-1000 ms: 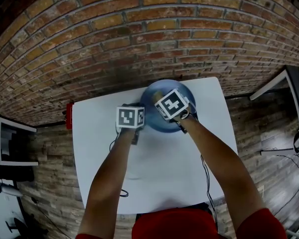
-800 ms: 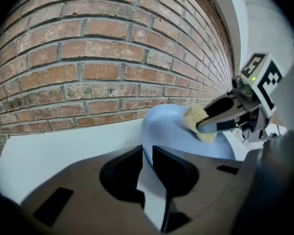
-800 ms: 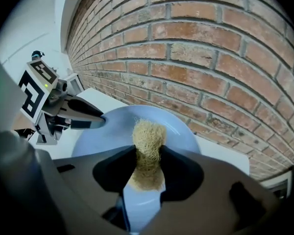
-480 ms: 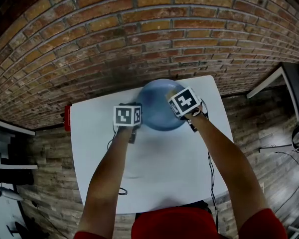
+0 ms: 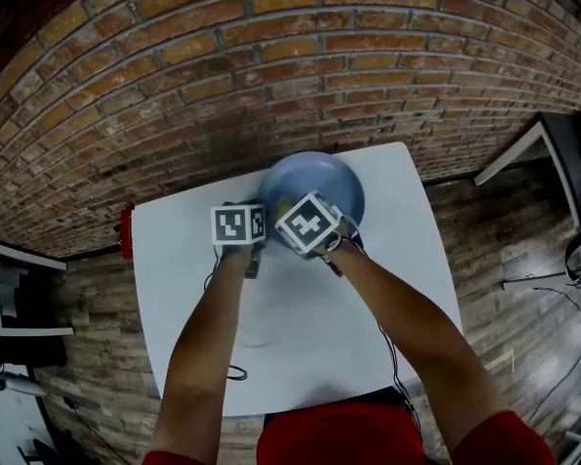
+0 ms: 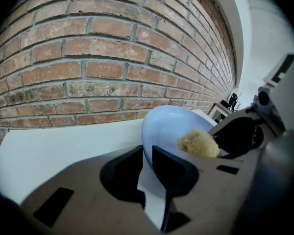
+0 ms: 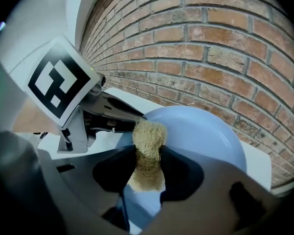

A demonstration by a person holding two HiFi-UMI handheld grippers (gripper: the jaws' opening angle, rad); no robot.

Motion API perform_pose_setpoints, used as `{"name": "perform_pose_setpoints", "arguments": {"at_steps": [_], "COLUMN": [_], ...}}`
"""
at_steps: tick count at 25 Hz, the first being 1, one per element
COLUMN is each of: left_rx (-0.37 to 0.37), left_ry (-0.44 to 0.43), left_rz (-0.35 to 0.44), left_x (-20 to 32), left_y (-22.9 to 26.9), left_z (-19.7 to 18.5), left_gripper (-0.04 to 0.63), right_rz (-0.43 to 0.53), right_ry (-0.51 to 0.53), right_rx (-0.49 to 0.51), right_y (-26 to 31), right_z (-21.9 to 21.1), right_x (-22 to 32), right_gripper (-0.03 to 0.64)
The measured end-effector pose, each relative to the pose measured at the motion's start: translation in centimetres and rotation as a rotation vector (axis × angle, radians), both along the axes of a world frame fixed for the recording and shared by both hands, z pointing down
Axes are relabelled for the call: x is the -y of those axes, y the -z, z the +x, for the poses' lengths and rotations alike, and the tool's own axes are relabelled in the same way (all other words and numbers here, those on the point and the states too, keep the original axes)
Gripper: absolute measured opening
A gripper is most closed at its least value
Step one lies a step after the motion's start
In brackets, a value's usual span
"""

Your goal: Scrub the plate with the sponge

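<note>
A light blue plate [image 5: 320, 184] sits tilted at the back of the white table [image 5: 300, 327], close to the brick wall. My left gripper [image 5: 240, 227] is shut on the plate's left rim; the rim [image 6: 146, 146] runs down between its two black jaws, and the gripper [image 6: 148, 156] holds the plate [image 6: 169, 124] tipped up. My right gripper [image 5: 310, 223] is shut on a tan fibrous sponge [image 7: 148, 138], pressed between the jaws of that gripper [image 7: 148, 159] against the plate's face [image 7: 206, 131]. The sponge [image 6: 198, 143] also shows on the plate's lower right, beside the right gripper's black jaws.
The brick wall [image 5: 271, 76] stands directly behind the table. A red object [image 5: 126, 232] hangs at the table's left edge. A cable [image 5: 234, 371] lies near the front left. A dark desk [image 5: 562, 143] stands at the far right on the wooden floor.
The right gripper with the sponge swung out to the plate's right side, then came back left and nearer, close to the left gripper. The left gripper stays on the rim.
</note>
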State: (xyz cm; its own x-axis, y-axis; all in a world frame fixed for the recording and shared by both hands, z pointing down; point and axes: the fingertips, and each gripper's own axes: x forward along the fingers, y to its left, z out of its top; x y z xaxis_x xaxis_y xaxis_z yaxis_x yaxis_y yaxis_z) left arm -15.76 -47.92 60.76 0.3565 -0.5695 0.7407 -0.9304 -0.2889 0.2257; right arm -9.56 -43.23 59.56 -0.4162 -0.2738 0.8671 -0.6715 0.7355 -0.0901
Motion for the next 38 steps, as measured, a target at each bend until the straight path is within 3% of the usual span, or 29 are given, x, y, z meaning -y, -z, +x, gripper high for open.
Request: {"name": "perform_pose_setpoints", "arguments": {"at_steps": [13,16,21,25,32,36,38], "left_rx": [0.017,0.019,0.02,0.021,0.027,0.031,0.035], "left_ry": [-0.005,-0.004,-0.006,-0.006,-0.008,-0.005,-0.004], "left_rz": [-0.001,0.001,-0.002,-0.001,0.003,0.003,0.002], "left_x": [0.0,0.0,-0.1,0.0,0.0,0.0,0.0], "left_y": [-0.1,-0.1,-0.1,-0.1,-0.1,-0.2,-0.2], "left_z": [0.0,0.0,0.1,0.1,0.1,0.0,0.0], "left_gripper": [0.066,0.066,0.066,0.066,0.066,0.066,0.066], "right_rz": [0.033,0.022,0.0,-0.019,-0.014,0.005,0.009], "right_ry": [-0.172,-0.152,-0.017,0.05,0.044,-0.005,-0.031], "right_rx": [-0.134,-0.091,0.04,0.012,-0.052,-0.133,-0.121], "right_y": [0.0,0.2,1.0,0.6,-0.4,-0.3,-0.3], "right_z": [11.8,10.3,3.2,1.0,3.3,7.5,8.7], "right_x": [2.6,1.5,-1.4,-3.2,-2.9,-1.8,-1.3], "right_gripper": [0.153,0.153,0.153,0.153,0.153,0.153,0.153]}}
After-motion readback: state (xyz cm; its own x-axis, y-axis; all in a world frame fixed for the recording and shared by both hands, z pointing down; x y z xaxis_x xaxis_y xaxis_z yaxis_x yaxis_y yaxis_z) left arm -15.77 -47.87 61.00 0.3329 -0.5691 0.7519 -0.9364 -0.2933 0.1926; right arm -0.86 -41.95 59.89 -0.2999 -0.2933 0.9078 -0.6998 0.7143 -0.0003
